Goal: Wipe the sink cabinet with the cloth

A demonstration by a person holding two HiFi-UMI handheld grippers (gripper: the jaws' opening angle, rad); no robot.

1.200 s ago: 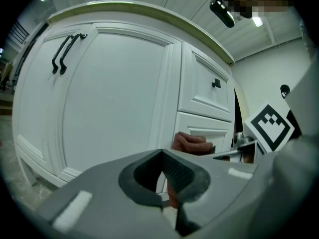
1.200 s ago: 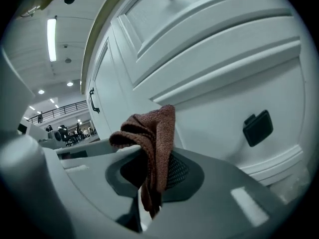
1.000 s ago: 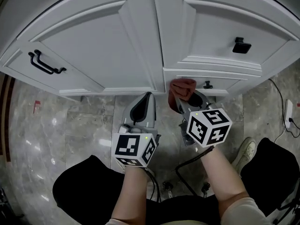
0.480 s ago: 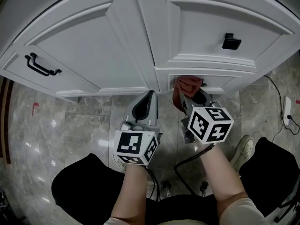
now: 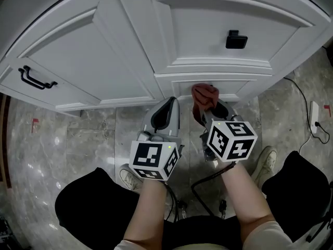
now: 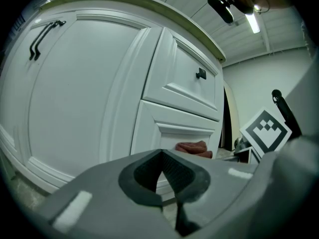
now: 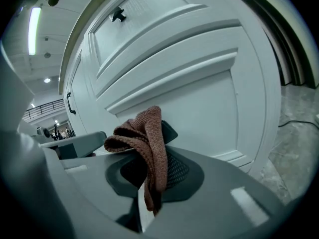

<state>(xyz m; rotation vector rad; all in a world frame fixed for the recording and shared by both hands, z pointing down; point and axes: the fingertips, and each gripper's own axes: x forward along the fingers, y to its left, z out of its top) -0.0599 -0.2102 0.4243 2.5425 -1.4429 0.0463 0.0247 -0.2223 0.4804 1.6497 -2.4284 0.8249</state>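
Observation:
The white sink cabinet [image 5: 197,30] curves across the top of the head view, with panelled doors and drawers. My right gripper [image 5: 208,105] is shut on a reddish-brown cloth [image 5: 204,96], whose bunched end lies against the lower drawer front [image 7: 199,103] just below the moulding. In the right gripper view the cloth [image 7: 144,143] hangs folded between the jaws. My left gripper [image 5: 165,113] is shut with nothing in it, pointing at the cabinet's base left of the cloth [image 6: 192,148]. In the left gripper view its jaws [image 6: 167,185] meet in front of the door panel.
A black bar handle [image 5: 36,78] sits on the left door and a black square knob [image 5: 235,39] on the upper right drawer. Grey marble floor [image 5: 78,145] lies below. A white power strip [image 5: 316,113] with a cable lies at the right. A shoe [image 5: 266,158] shows beside my right arm.
Both grippers have shifted right along the cabinet front, and the cloth has moved right across the lower drawer, now covering the small knob seen a second ago.

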